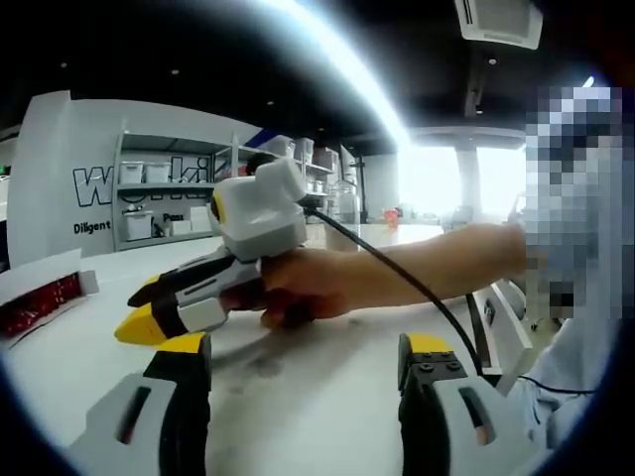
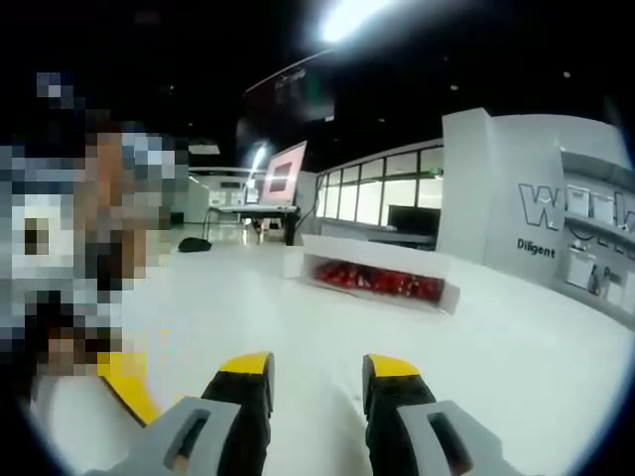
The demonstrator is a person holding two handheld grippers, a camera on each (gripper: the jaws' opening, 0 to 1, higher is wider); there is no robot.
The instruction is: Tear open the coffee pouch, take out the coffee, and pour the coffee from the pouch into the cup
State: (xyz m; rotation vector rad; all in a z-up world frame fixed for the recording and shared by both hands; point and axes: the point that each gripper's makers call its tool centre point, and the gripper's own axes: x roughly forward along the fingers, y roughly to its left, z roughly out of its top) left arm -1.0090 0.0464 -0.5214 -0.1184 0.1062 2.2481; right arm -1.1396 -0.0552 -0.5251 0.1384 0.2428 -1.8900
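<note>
Your right tool (image 2: 316, 372) points along the tabletop (image 2: 516, 337) toward the white box (image 2: 382, 268) of red pouches (image 2: 382, 282), straight ahead but well apart. Its long side lies across your path. Your left tool (image 1: 303, 357) faces away, with the box (image 1: 45, 288) at its far left. Both tools are open and hold nothing. I see no cup.

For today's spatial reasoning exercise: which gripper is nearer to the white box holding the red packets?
Right. The right gripper lies low over the table, pointing at the white box straight ahead. The left gripper sits behind it, with the box farther off past the right gripper.
</note>
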